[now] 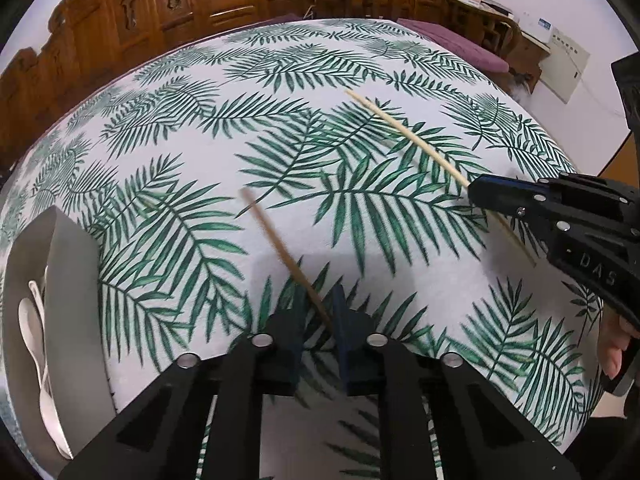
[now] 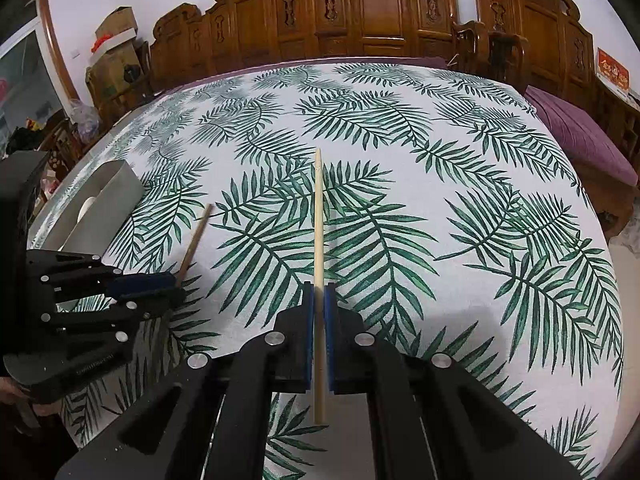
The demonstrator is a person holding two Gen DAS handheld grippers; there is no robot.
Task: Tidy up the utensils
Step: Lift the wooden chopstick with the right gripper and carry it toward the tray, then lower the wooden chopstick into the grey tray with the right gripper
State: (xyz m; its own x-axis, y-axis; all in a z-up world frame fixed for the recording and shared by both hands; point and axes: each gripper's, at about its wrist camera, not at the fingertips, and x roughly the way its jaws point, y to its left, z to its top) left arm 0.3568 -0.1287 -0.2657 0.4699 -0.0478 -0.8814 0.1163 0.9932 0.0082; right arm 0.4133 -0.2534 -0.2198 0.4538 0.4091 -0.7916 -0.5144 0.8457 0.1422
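My left gripper (image 1: pixel 320 304) is shut on a wooden chopstick (image 1: pixel 280 248) that points forward and left above the leaf-print tablecloth; both show in the right wrist view, gripper (image 2: pixel 176 280) and chopstick (image 2: pixel 196 236). My right gripper (image 2: pixel 319 296) is shut on a paler chopstick (image 2: pixel 318 216) that points straight ahead. In the left wrist view that gripper (image 1: pixel 474 190) is at the right, with its chopstick (image 1: pixel 404 132) angled up and left. A grey open box (image 1: pixel 68 280) at the left holds white plastic spoons (image 1: pixel 32 320); it also shows in the right wrist view (image 2: pixel 116 192).
The round table (image 2: pixel 440 200) with the palm-leaf cloth fills both views. Carved wooden chairs (image 2: pixel 360 12) stand along its far side. A purple cushion (image 2: pixel 580 136) lies at the right. Cardboard boxes (image 2: pixel 116 40) are stacked at the far left.
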